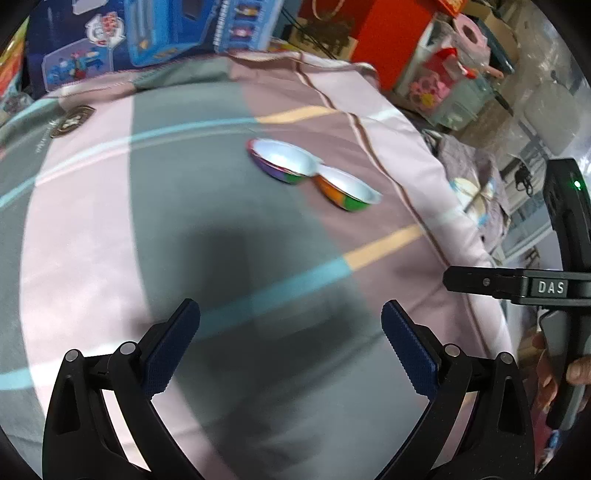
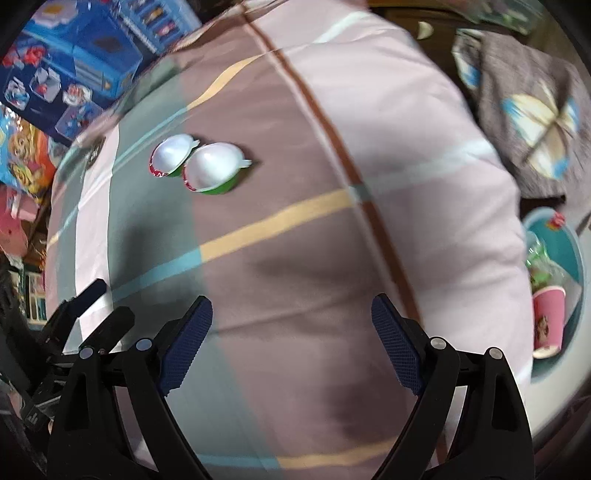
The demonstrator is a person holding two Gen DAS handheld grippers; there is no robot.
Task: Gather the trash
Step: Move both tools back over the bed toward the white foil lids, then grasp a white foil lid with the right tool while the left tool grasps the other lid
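Two small empty plastic cups, white inside with coloured outsides, lie joined side by side on the striped bedsheet (image 1: 221,206). In the left wrist view the cups (image 1: 314,173) sit ahead and slightly right of my left gripper (image 1: 290,317), which is open and empty above the sheet. In the right wrist view the same cups (image 2: 201,168) lie ahead and to the left of my right gripper (image 2: 291,314), also open with nothing between its blue pads. The right gripper's body (image 1: 517,286) shows at the right edge of the left wrist view.
A teal bin (image 2: 565,258) holding a pink paper cup (image 2: 548,321) and wrappers stands off the bed's right side. Blue toy boxes (image 1: 155,33) line the far edge of the bed. A grey patterned blanket (image 2: 528,110) lies at the right. Clutter surrounds the bed.
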